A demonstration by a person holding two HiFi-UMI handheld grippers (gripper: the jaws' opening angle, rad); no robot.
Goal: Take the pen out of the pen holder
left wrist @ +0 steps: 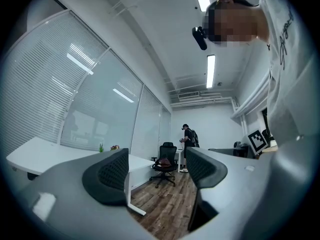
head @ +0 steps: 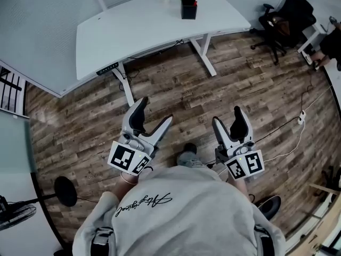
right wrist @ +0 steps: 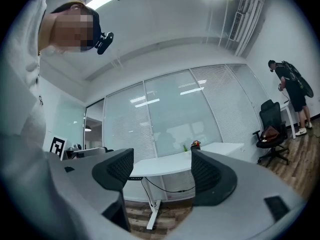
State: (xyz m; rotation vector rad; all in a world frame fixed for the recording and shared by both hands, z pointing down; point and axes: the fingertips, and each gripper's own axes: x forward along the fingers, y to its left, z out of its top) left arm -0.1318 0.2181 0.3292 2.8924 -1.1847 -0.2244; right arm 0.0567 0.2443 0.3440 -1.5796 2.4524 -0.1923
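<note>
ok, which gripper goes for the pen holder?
Right, narrowly. Left gripper and right gripper are both open, empty, far from the pen holder. The right gripper view has the desk filling its jaw gap, holder at a jaw's inner edge; the left's gap shows floor and a chair.

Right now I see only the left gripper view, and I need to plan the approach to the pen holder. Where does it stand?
Observer: The head view shows the pen holder, a black box, near the far edge of the white desk.
Operator: Is the right gripper free to take the pen?
Observer: Yes. The right gripper view shows the right gripper with its jaws apart and nothing between them.
Operator: How far along are we?
Observer: Not at the desk. In the head view the left gripper and the right one hang over the wooden floor, short of the desk's near edge.
</note>
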